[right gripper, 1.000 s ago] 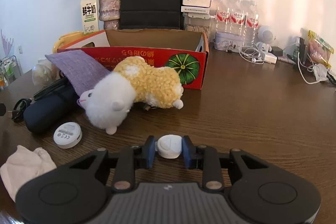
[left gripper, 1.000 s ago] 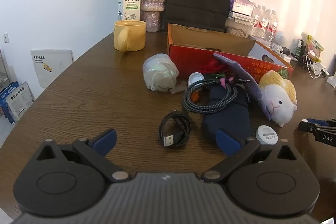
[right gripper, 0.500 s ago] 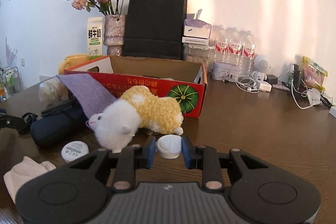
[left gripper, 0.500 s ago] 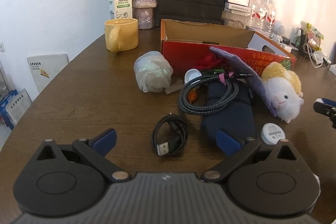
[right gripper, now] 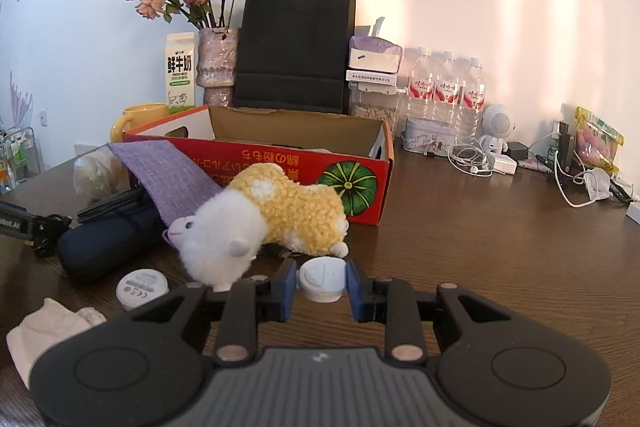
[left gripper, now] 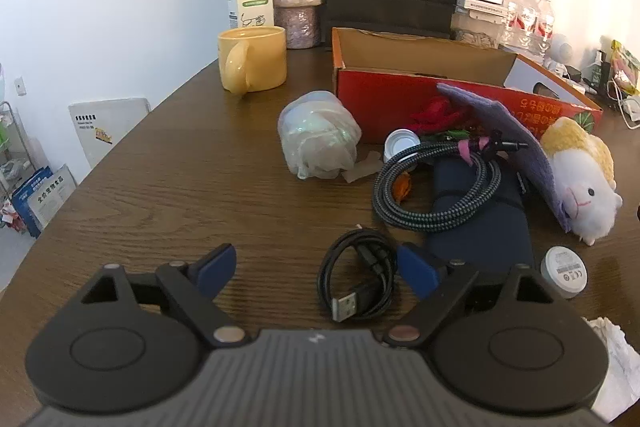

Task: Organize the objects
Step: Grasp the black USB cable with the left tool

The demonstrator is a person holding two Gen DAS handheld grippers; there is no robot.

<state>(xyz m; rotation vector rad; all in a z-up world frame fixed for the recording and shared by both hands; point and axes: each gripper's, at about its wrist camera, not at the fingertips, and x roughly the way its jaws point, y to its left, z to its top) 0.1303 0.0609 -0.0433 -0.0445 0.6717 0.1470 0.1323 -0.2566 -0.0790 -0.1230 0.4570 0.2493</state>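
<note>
Dark wood table (left gripper: pixel 168 187) under both grippers. Left gripper (left gripper: pixel 316 267): blue pads well apart, having just closed in a little, gripping nothing; coiled black USB cable (left gripper: pixel 356 287) lying between them, nearer the right pad, untouched. Beyond it, braided cable (left gripper: pixel 436 187) on a navy pouch (left gripper: pixel 484 223). Right gripper (right gripper: pixel 322 283): pads clamped on a small white round case (right gripper: pixel 323 277). Just ahead and left, plush toy (right gripper: pixel 264 223); behind that, red cardboard box (right gripper: pixel 280 159), open-topped.
</note>
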